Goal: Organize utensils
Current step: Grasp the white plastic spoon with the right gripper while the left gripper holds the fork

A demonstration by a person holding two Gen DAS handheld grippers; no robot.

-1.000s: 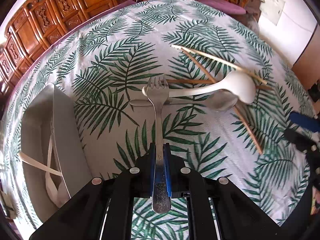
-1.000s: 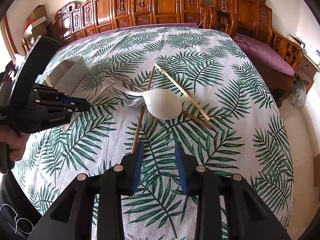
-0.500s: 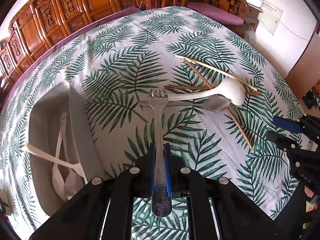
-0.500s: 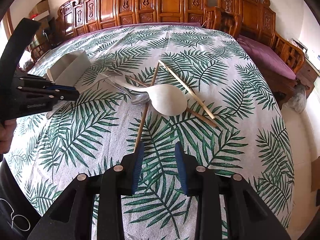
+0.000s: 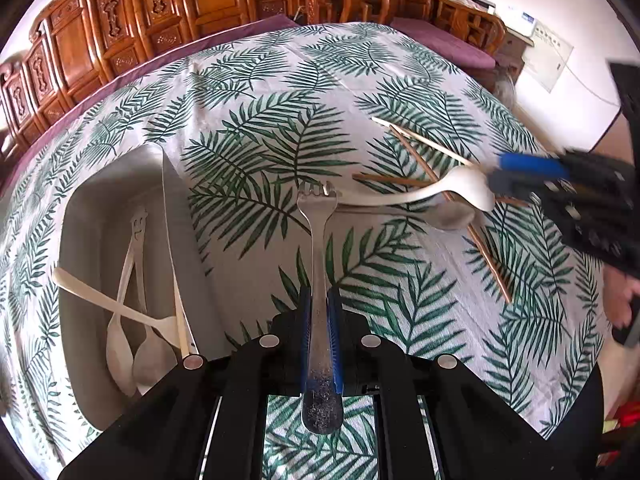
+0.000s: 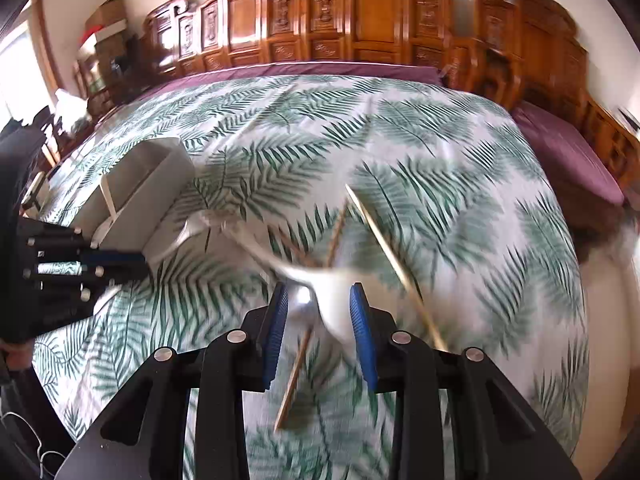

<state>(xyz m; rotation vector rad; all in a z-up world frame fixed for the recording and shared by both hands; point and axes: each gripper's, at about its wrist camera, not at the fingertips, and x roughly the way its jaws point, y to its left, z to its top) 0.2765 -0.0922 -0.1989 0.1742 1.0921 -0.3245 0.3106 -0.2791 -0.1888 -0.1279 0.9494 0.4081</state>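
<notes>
My left gripper (image 5: 320, 300) is shut on a metal fork (image 5: 318, 240), tines forward, held above the tablecloth just right of the grey utensil tray (image 5: 80, 208). The tray holds several spoons (image 5: 120, 320) and a knife. My right gripper (image 6: 318, 304) is open, its jaws on either side of the bowl of a white spoon (image 6: 340, 304). That spoon (image 5: 460, 192) lies over a metal spoon (image 5: 448, 216) and several chopsticks (image 5: 424, 144). The right gripper also shows in the left wrist view (image 5: 520, 172).
The table wears a palm-leaf cloth (image 5: 280, 100). Carved wooden chairs (image 6: 360, 20) ring its far side, with purple cushions (image 6: 568, 152). The left gripper shows at the left of the right wrist view (image 6: 120, 264), next to the tray (image 6: 152, 176).
My right gripper has moved forward and down onto the white spoon and opened wider. My left gripper has carried the fork left and back, nearer the tray.
</notes>
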